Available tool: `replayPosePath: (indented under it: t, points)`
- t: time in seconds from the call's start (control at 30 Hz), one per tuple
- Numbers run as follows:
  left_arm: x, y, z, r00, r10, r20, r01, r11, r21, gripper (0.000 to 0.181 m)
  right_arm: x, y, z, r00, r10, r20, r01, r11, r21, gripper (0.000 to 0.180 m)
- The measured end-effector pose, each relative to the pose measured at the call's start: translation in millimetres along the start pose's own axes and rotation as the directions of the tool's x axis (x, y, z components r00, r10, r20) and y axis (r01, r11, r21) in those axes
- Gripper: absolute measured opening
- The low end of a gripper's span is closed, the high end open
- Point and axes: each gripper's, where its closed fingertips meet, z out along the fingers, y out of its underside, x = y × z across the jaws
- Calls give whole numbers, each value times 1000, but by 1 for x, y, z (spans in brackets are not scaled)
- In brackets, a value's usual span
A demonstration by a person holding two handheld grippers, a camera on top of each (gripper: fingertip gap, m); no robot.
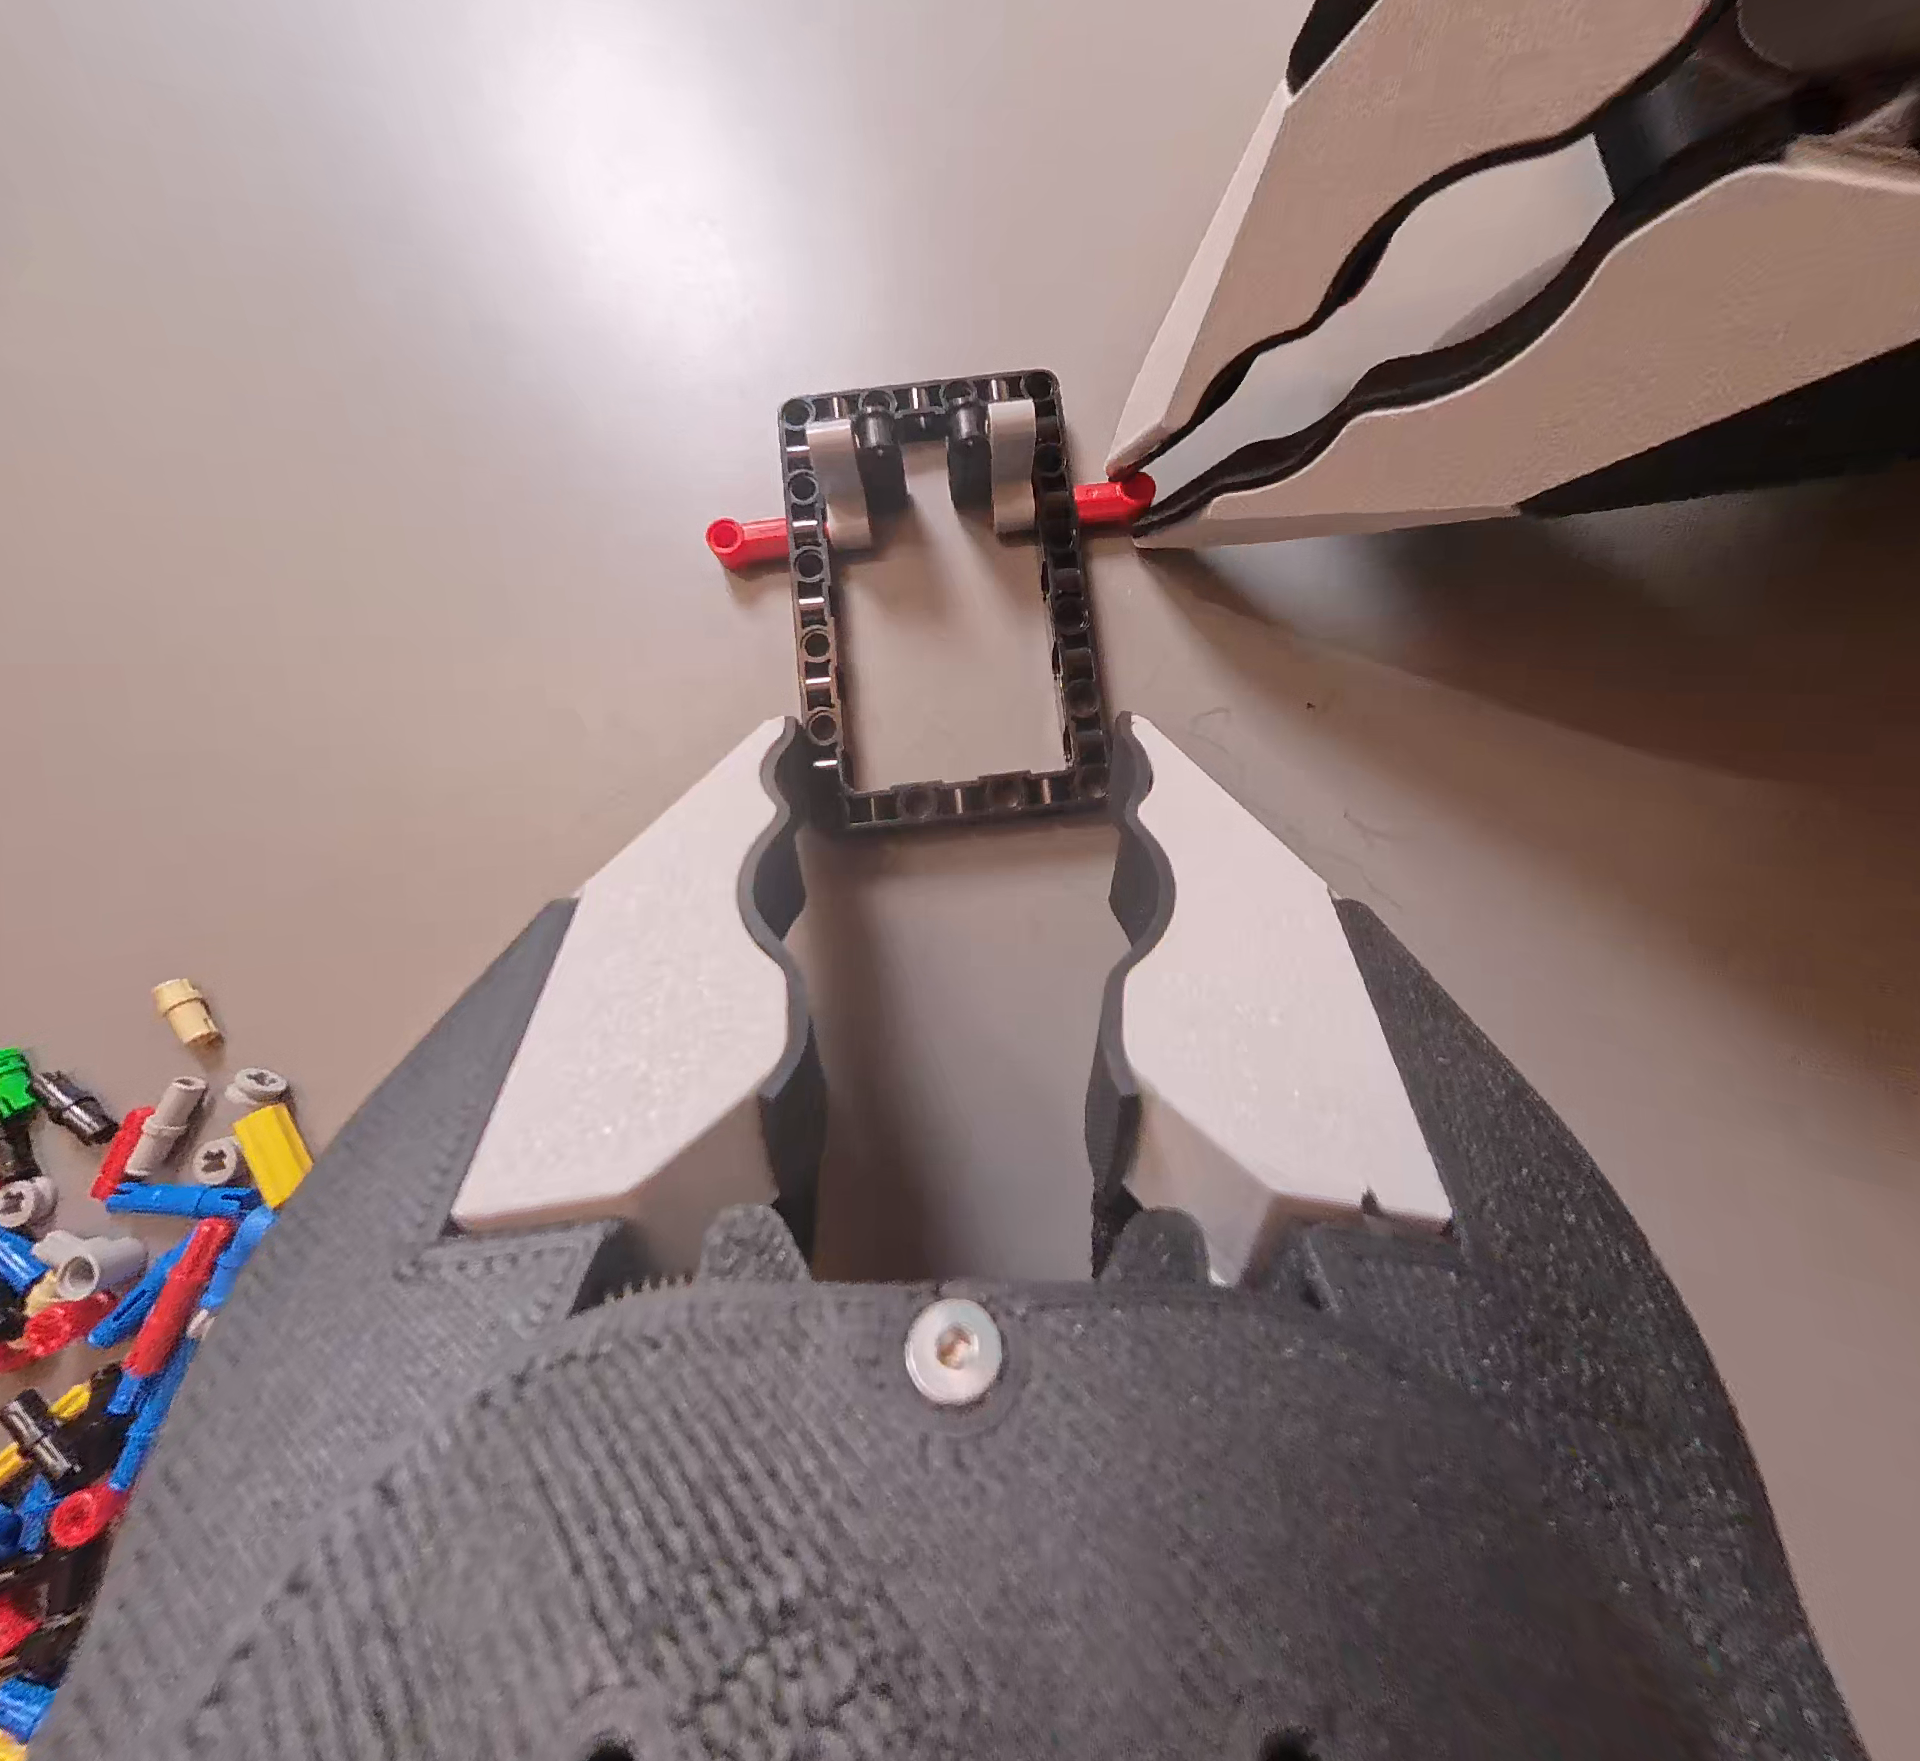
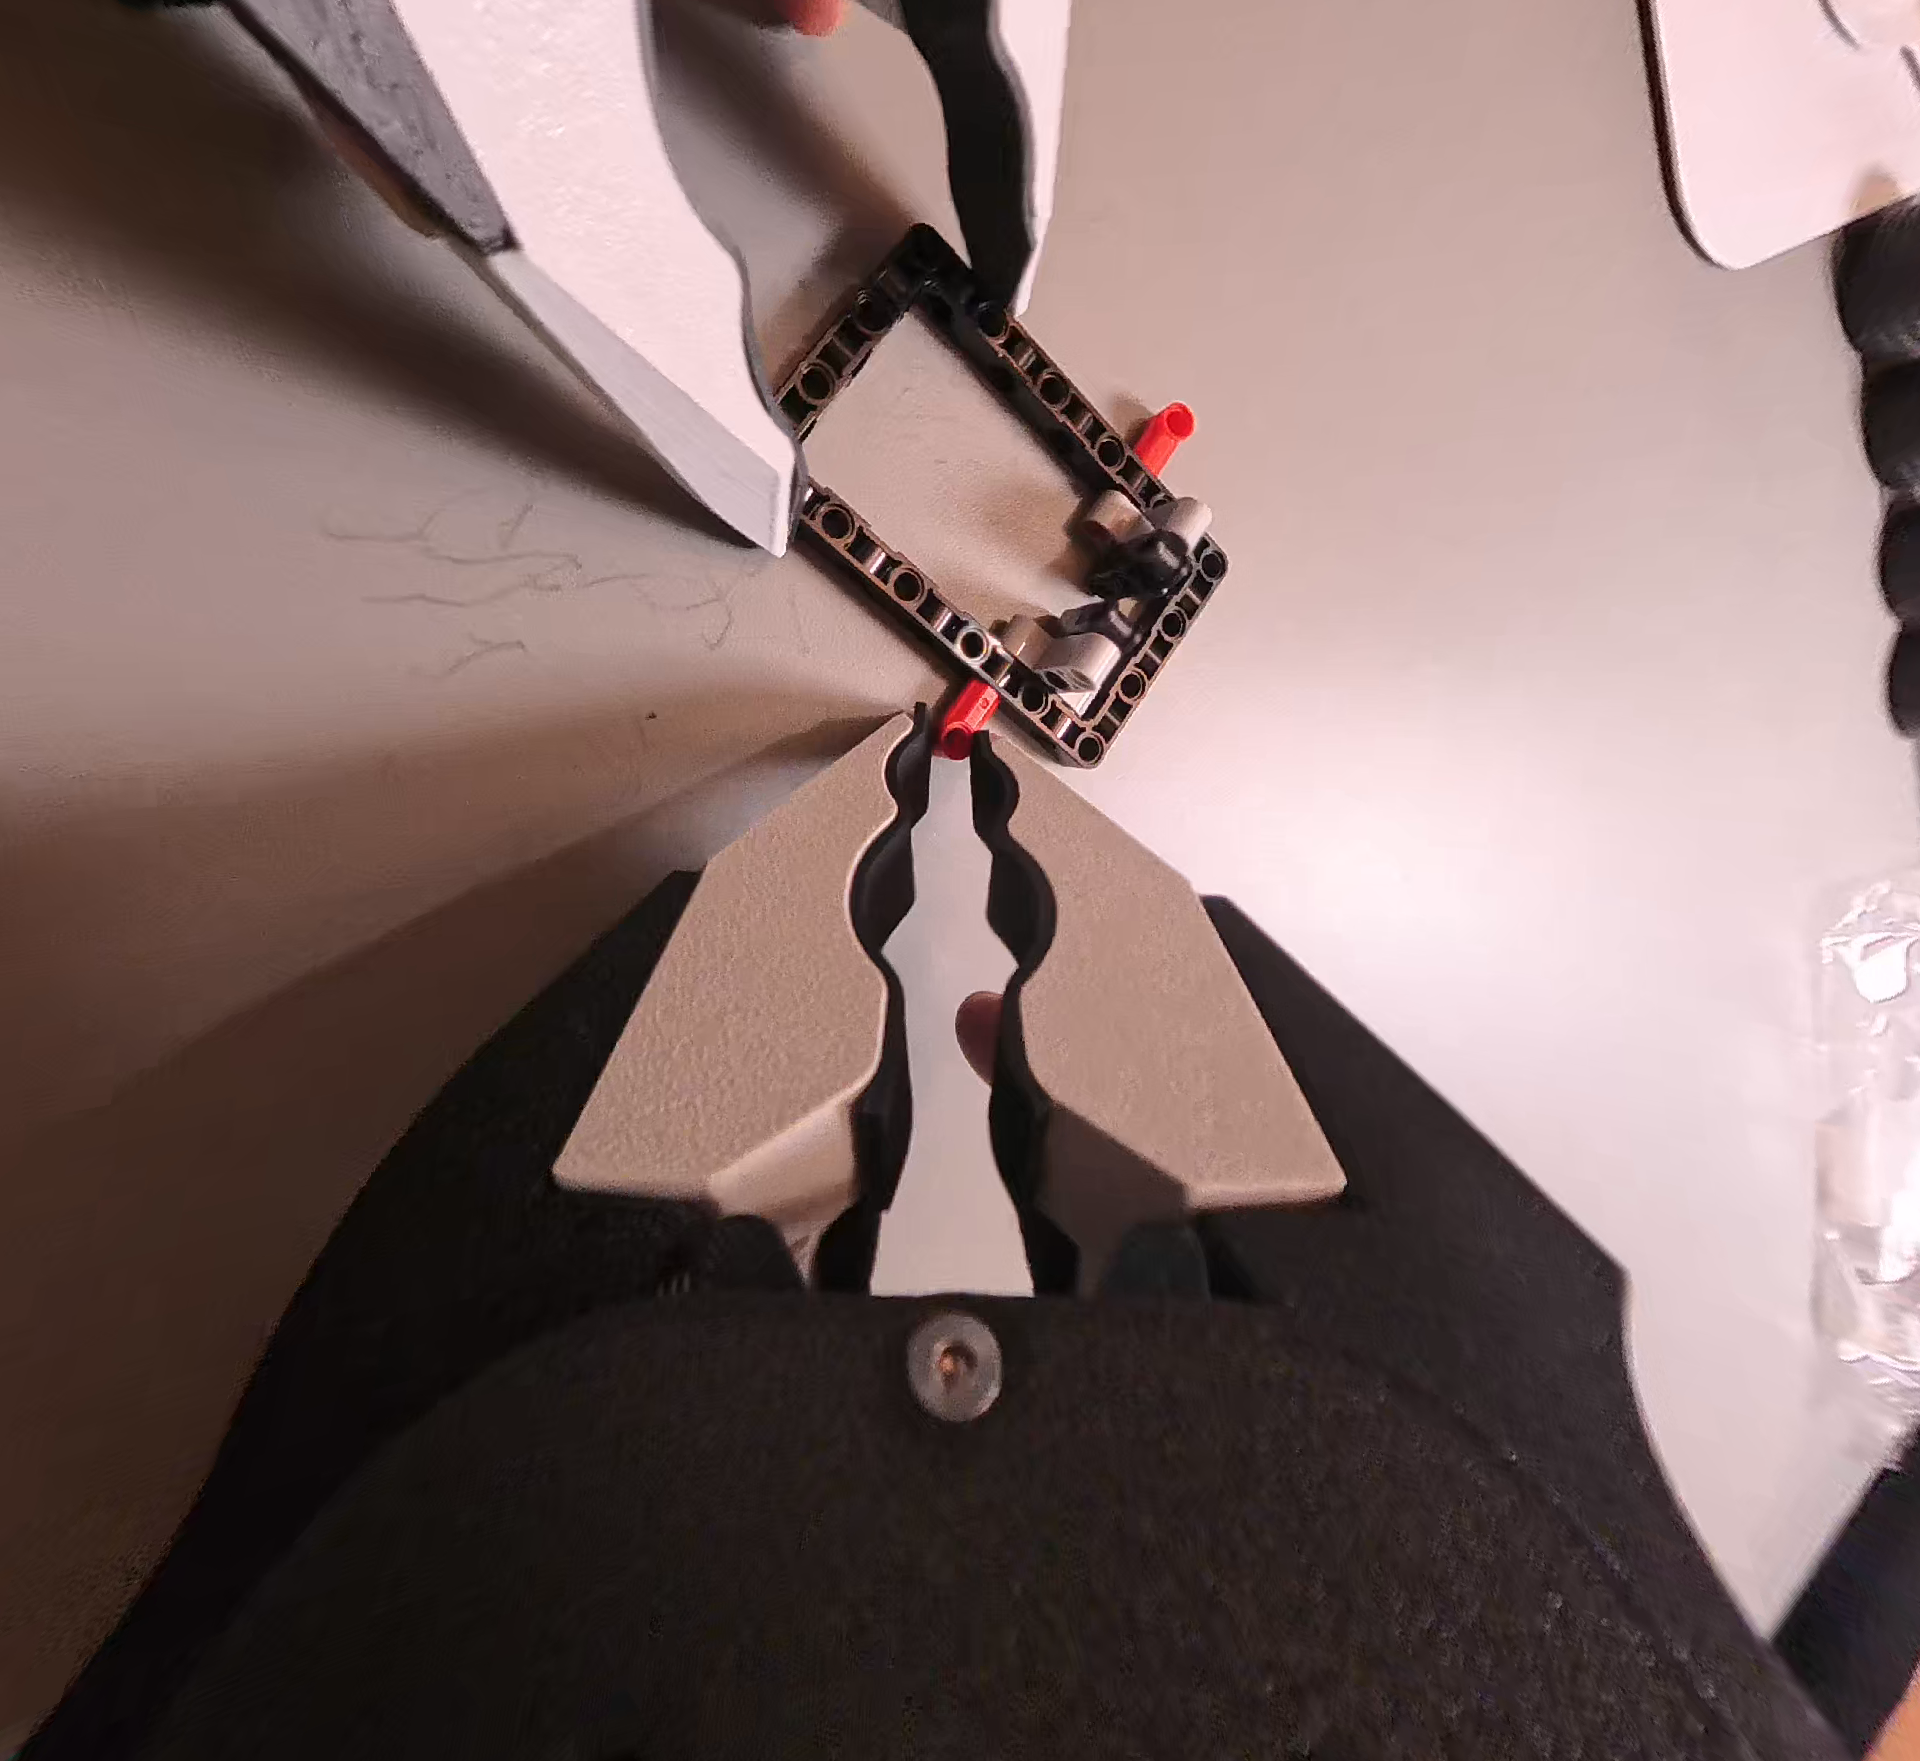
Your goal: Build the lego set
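A black rectangular Lego frame [image 1: 814,610] lies flat on the tan table [image 1: 416,361]. Two grey connectors [image 1: 847,475] with black pins [image 1: 878,438] sit inside its far end. A red pin [image 1: 743,537] sticks out of its left side and another red pin [image 1: 1107,501] out of its right side. My left gripper [image 1: 961,766] is shut on the frame's near end, one finger at each corner. My right gripper [image 2: 945,740] is closed on the tip of the right red pin [image 2: 966,714]. The right wrist view shows the frame [image 2: 909,584] and the left gripper [image 2: 894,402] holding it.
A pile of loose Lego pieces [image 1: 104,1244] in several colours lies at the lower left of the left wrist view. A clear plastic bag [image 2: 1870,1088] lies at the right edge of the right wrist view, and a white object [image 2: 1766,49] at the upper right. The tips of one gripper are about 6 cm away from the tips of the other.
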Motion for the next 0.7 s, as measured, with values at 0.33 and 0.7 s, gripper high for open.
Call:
replayPosePath:
  t: [0.33, 0.7]
  points:
    - [-2, -1, 1, 1000, -16, 6, 16, 1000, 0, 58, 2, 1, 0, 989, 140, 58, -143, 987, 66, 6]
    - [0, -2, 1, 998, -40, 52, 39, 999, 20, 58, 5, 0, 2, 833, 498, 239, -521, 853, 36, 5]
